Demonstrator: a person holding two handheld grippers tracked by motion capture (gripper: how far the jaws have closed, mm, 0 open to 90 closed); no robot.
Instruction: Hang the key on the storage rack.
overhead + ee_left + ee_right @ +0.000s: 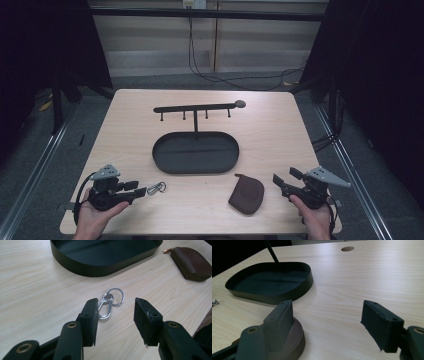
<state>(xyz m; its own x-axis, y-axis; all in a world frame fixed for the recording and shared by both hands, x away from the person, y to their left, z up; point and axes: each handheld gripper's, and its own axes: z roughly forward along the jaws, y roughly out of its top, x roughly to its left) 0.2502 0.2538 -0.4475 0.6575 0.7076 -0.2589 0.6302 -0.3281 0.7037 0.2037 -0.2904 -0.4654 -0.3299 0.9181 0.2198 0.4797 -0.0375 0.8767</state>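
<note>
Silver carabiner (pixel 104 309), thin keyring (pixel 116 296) attached, lying flat on table (pixel 30 290)

the key ring (pixel 109 302) lies on the table (pixel 270 130) just ahead of the left tongs (pixel 141 190), between their tips and slightly toward the left one, touching neither. beyond it sits the tray (pixel 195 152), midway across the table, with the hook stand (pixel 197 107) rising from its far edge. the pouch (pixel 247 193) lies on the table just left of the right tongs (pixel 276 181), whose left tip stands over it. key ring and pouch lie well apart, both on the near side of the tray.
</note>
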